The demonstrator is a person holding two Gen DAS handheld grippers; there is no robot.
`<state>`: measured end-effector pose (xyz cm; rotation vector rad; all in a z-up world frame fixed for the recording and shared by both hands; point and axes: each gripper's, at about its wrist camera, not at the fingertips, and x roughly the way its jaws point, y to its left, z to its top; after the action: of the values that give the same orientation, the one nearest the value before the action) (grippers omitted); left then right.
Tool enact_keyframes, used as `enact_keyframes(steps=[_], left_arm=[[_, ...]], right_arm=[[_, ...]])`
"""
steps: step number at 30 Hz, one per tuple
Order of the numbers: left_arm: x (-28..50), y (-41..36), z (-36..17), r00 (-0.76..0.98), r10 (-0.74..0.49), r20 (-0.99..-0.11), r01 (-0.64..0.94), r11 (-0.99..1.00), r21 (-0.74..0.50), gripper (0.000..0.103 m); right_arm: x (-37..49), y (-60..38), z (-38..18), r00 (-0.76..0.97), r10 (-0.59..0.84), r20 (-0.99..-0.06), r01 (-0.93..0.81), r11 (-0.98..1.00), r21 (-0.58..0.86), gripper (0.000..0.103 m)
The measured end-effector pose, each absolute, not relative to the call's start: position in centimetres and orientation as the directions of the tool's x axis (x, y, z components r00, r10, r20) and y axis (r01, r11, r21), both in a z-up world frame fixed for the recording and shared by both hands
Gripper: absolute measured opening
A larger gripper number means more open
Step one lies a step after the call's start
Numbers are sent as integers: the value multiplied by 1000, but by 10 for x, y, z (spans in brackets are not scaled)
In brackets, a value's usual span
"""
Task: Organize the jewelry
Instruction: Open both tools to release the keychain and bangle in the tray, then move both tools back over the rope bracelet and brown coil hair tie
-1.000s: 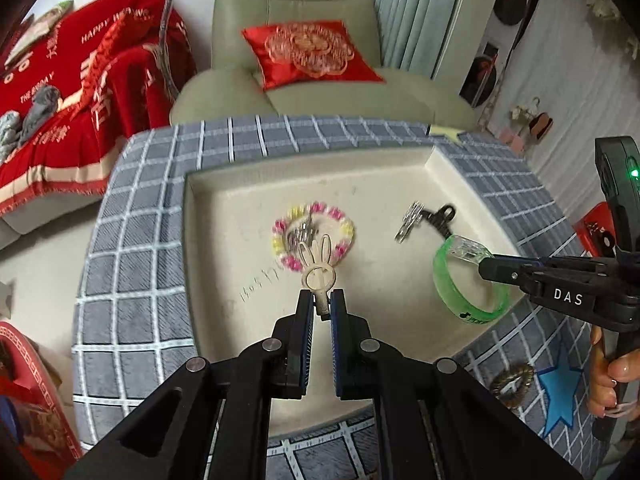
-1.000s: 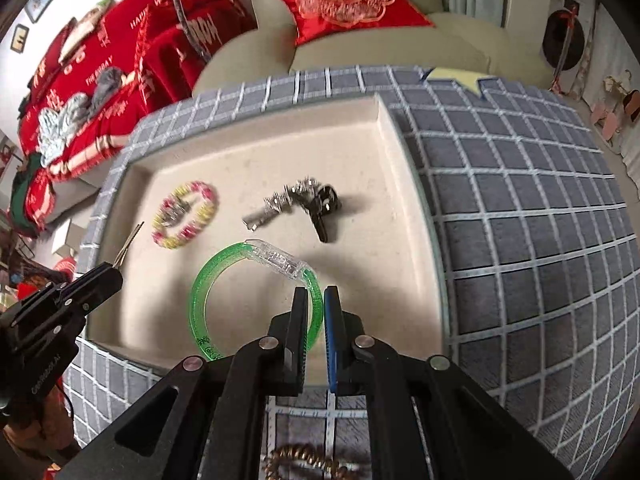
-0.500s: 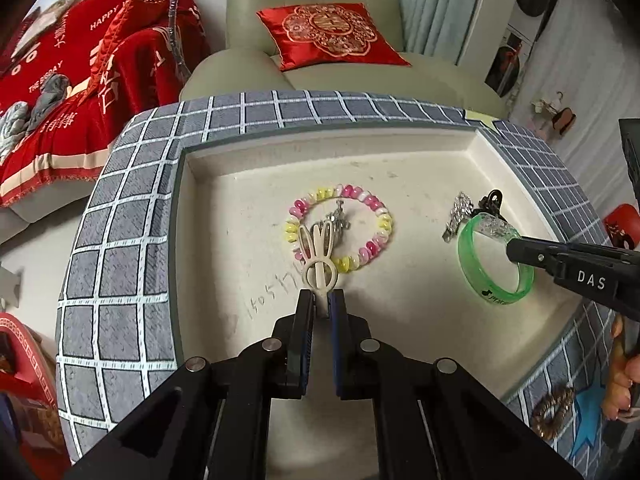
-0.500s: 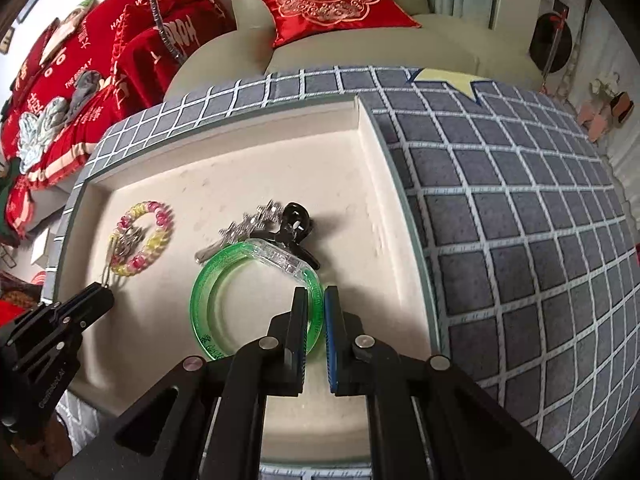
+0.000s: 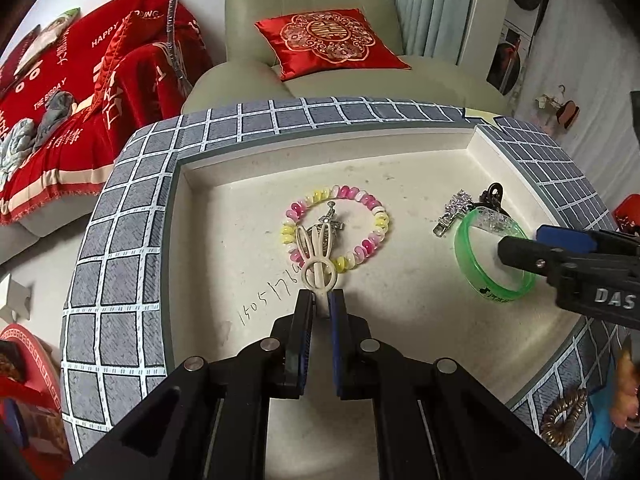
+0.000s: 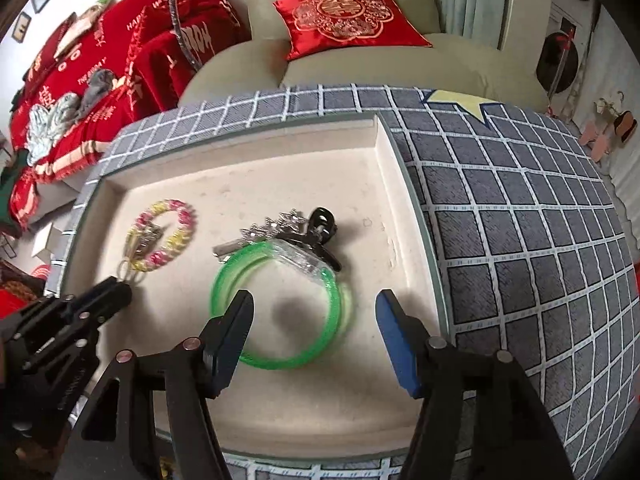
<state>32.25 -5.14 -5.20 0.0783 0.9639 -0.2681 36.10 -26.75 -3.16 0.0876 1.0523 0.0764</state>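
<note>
Gripping hand: left gripper [image 5: 320, 304] is clenched on the stem of a cream rabbit-ear hair clip [image 5: 317, 257], whose ears reach over the near side of the beaded bracelet.
Released hand: right gripper [image 6: 314, 316] stands wide apart, one finger on each side of the green bangle [image 6: 280, 304], touching neither side that I can tell.
Green bangle: lies flat on the tray floor, right part of the tray; its clear sparkly section [image 5: 491, 218] touches the black hair claw.
Beaded bracelet [image 5: 338, 229]: pink, yellow and white beads, flat near the tray's middle, with a silver cross pendant [image 5: 330, 224] inside its ring.
Black hair claw [image 6: 320, 224]: just behind the bangle, against a silver rhinestone clip [image 6: 256, 236].
Tray [image 5: 248, 172]: cream, shallow, sunk in a grey checked cloth [image 6: 520, 220].
Outside tray: a brown beaded ring [image 5: 562, 416] rests on the cloth at the near right.
Background: pale armchair with a red cushion [image 5: 330, 42].
</note>
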Motion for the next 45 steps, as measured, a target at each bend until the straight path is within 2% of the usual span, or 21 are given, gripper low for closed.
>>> enact_keyframes(steps=[17,29,30,31,32,38,40,42,44,45], left_arm=[[318,-51,-43,583,-158,-797,219,975,-33,24],[314,-50,-24,608,-180,-773,226,973,-49,25],[314,-49,-23,609,-179,-773,222,974,-50,32],[314,-48,-22,609,-176,-774,218,975,-51,51],[314,-47,-21,605,-168,-778,208,977,-49,103],[305,-42,-6,653,-159,-740,200,979,-35,103],[299,-39,-1,665,-158,-730,197,980,-33,103],[294,-38,1,669,-160,-726,201,979,-31,103],[287,-37,6,678,-155,-719,205,979,-19,103],[284,-38,6,682,-153,-715,206,979,-13,103]], right_arm=[[307,-287,7,569,171,-804,26,974,226,67],[302,-288,7,569,167,-805,40,972,231,67],[301,-288,7,569,168,-805,42,972,233,67],[300,-289,7,570,167,-805,43,972,233,67],[300,-289,8,571,165,-804,43,972,231,67],[296,-287,11,577,163,-800,43,972,230,70],[292,-287,15,591,173,-788,43,969,245,82],[287,-287,20,614,186,-767,35,965,262,83],[281,-288,26,639,196,-744,27,961,276,89],[278,-288,28,648,199,-735,24,959,281,103]])
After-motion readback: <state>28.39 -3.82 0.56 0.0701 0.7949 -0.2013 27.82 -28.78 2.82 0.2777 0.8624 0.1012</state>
